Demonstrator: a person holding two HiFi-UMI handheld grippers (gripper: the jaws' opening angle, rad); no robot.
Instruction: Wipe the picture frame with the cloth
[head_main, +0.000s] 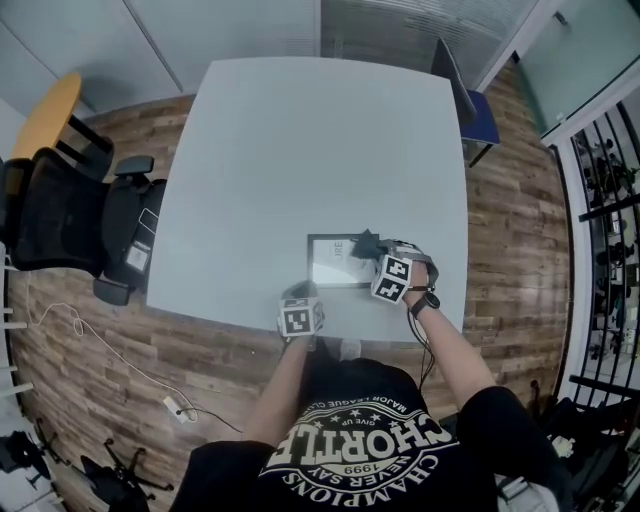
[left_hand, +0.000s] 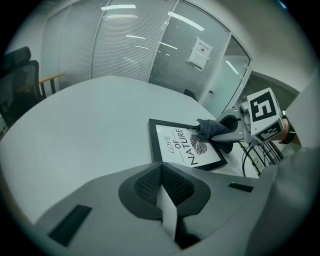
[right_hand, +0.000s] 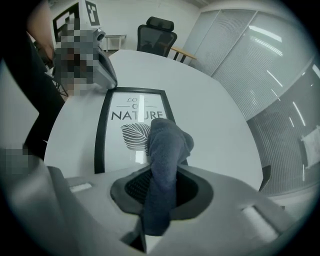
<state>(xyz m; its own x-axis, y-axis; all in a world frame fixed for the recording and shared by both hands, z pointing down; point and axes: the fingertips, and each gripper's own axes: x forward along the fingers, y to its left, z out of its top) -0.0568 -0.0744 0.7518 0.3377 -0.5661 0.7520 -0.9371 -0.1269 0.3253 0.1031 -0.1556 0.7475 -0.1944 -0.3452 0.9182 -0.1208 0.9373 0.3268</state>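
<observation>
A black picture frame (head_main: 334, 262) (left_hand: 185, 146) (right_hand: 131, 120) with a leaf print lies flat near the table's front edge. My right gripper (head_main: 375, 252) (right_hand: 162, 172) is shut on a dark grey cloth (head_main: 365, 243) (left_hand: 212, 128) (right_hand: 163, 150), whose bunched end rests on the frame's right side over the leaf. My left gripper (head_main: 299, 305) (left_hand: 165, 192) is shut with nothing in it, at the table's front edge just left of the frame's near corner.
The white table (head_main: 300, 150) stretches far and left of the frame. A black office chair (head_main: 70, 220) (right_hand: 157, 32) stands at the table's left side, a blue chair (head_main: 470, 110) at its far right. Cables (head_main: 120, 350) lie on the wooden floor.
</observation>
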